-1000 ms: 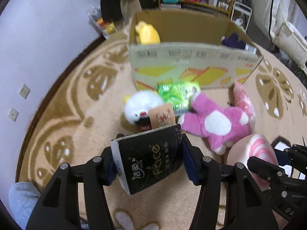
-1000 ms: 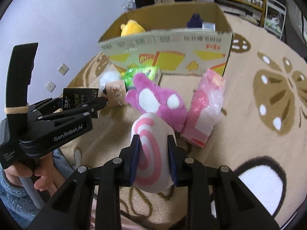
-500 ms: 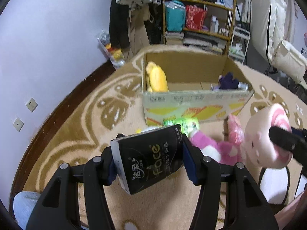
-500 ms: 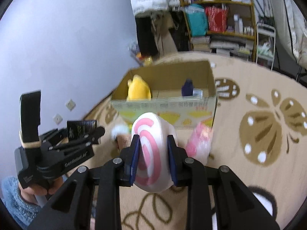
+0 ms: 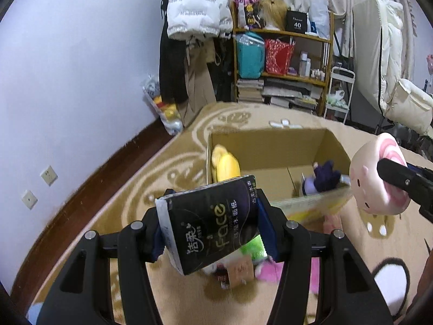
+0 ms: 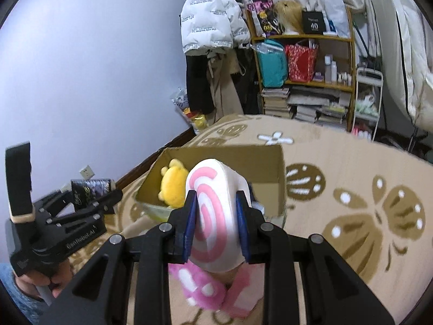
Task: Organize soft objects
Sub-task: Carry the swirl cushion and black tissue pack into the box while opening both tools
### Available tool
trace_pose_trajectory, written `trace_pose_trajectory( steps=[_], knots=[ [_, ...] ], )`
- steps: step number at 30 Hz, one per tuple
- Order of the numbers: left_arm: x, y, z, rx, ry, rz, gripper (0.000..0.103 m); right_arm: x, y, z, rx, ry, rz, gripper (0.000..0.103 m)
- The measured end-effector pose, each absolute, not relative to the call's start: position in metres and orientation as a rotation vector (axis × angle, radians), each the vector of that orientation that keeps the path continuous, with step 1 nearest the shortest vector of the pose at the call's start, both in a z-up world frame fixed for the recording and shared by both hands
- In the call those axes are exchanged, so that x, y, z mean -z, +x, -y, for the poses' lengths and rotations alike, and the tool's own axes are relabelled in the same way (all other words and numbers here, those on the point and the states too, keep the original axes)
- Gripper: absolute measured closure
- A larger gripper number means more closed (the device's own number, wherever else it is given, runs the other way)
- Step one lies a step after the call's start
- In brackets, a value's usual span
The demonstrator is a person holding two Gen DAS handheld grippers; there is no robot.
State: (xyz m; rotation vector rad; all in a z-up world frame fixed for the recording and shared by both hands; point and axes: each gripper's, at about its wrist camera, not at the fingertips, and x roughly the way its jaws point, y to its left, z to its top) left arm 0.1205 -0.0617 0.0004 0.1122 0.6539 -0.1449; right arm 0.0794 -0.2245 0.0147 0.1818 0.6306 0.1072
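While the left gripper [image 5: 211, 233] hangs above the carpet [image 5: 173, 168], its two fingers are pressed against the sides of a black tissue pack [image 5: 208, 222], which sits tilted between the blue pads with its printed face toward the camera. Beyond it stands an open cardboard box [image 5: 270, 140] on the patterned carpet, and inside lie a yellow plush [image 5: 226, 165] at the left wall and a dark purple plush [image 5: 324, 178] nearer the right. Below the pack, on the floor in front of the box, I can make out a green packet [image 5: 253, 246], a brown tag [image 5: 240, 270] and part of a pink plush [image 5: 268, 270]. At the right edge, a round pink-and-white swirl cushion [image 5: 376, 178] is held up beside the box by a black finger of the other tool.

From the right wrist, the right gripper [image 6: 216, 219] is closed onto that swirl cushion [image 6: 213, 211], the blue pads squeezing its sides so it stands on edge between them, in front of the box [image 6: 270, 162]. The yellow plush [image 6: 173, 187] shows in the box's left corner. Under the cushion lies the pink plush [image 6: 200, 289] with white patches. To the left, the other gripper [image 6: 89, 203] carries the tissue pack [image 6: 89, 187], a hand [image 6: 40, 281] round its handle. Shelves [image 6: 303, 38] and a white jacket [image 6: 213, 19] stand along the far wall.
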Motion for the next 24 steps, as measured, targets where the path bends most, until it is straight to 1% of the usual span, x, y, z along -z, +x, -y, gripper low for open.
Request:
trace_pose_trajectory(
  steps=[5,14,24],
  knots=[
    [-0.004,0.140,0.073,0.158,0.114,-0.648,0.047,-0.021,0.100,0.233,-0.083,0.123,-0.624,0.074],
    [0.001,0.168,0.100,0.171,0.202,-0.615,0.047,-0.028,0.135,0.247,-0.078,0.127,-0.554,0.074],
    [0.023,0.183,0.111,0.185,0.238,-0.655,0.047,-0.012,0.165,0.240,-0.152,0.123,-0.531,0.072]
  ],
)
